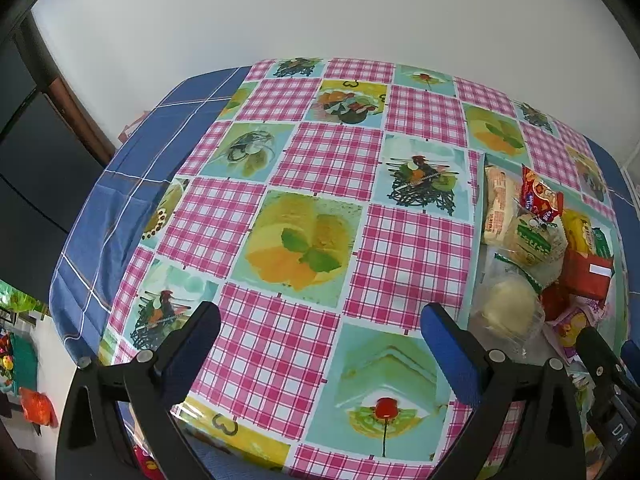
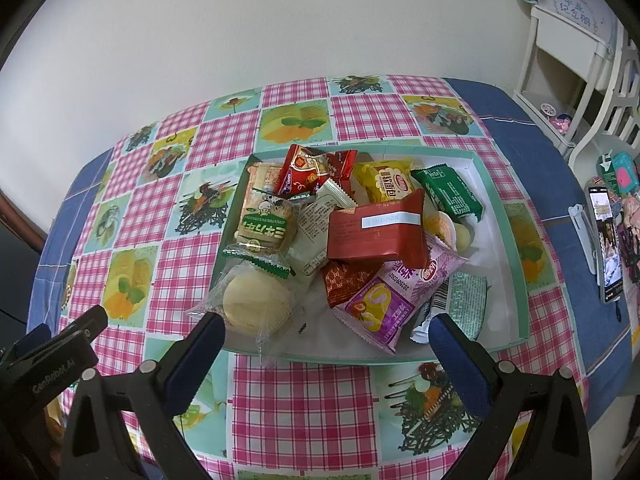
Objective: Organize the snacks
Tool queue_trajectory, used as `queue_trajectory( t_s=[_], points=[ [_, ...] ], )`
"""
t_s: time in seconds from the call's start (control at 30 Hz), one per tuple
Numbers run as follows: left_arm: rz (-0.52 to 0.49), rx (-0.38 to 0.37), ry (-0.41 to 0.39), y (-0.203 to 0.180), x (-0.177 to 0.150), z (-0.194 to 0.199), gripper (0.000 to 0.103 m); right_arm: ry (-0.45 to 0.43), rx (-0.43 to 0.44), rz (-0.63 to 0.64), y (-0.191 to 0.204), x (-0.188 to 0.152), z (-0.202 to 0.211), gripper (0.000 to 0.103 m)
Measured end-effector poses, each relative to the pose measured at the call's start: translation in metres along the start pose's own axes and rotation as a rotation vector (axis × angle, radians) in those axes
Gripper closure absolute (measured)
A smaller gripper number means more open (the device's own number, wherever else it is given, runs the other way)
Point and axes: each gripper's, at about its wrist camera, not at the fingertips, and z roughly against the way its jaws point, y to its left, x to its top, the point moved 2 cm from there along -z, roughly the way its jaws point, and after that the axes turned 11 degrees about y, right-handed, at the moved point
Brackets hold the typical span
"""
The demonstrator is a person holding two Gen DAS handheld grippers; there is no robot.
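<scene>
A shallow teal box (image 2: 516, 240) on the patterned tablecloth holds a heap of wrapped snacks: a red flat packet (image 2: 376, 228), a purple packet (image 2: 384, 300), a green packet (image 2: 448, 192), a yellow packet (image 2: 384, 184) and a clear-wrapped pale bun (image 2: 256, 304). My right gripper (image 2: 326, 334) is open and empty, just in front of the box's near edge. My left gripper (image 1: 320, 324) is open and empty over bare tablecloth, left of the box (image 1: 478, 208). The bun (image 1: 508, 308) lies close to its right finger.
The table (image 1: 312, 184) has a pink-check cloth over a blue one (image 1: 120, 184). A phone (image 2: 608, 240) and small items lie at the right edge. A white shelf (image 2: 560, 64) stands at the back right. The wall is behind.
</scene>
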Motion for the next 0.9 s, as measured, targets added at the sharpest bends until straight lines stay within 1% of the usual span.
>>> queue_trajectory(
  t_s=[0.67,0.9],
  points=[
    [0.000,0.027,-0.001,0.0004,0.0002,-0.0013,0.003,0.004,-0.006,0.002,0.0028,-0.0001,-0.0017,0.000],
    [0.006,0.055,-0.002,0.0008,0.0000,-0.0023,0.003,0.006,-0.004,0.007,0.0028,0.0000,-0.0018,0.000]
  ],
)
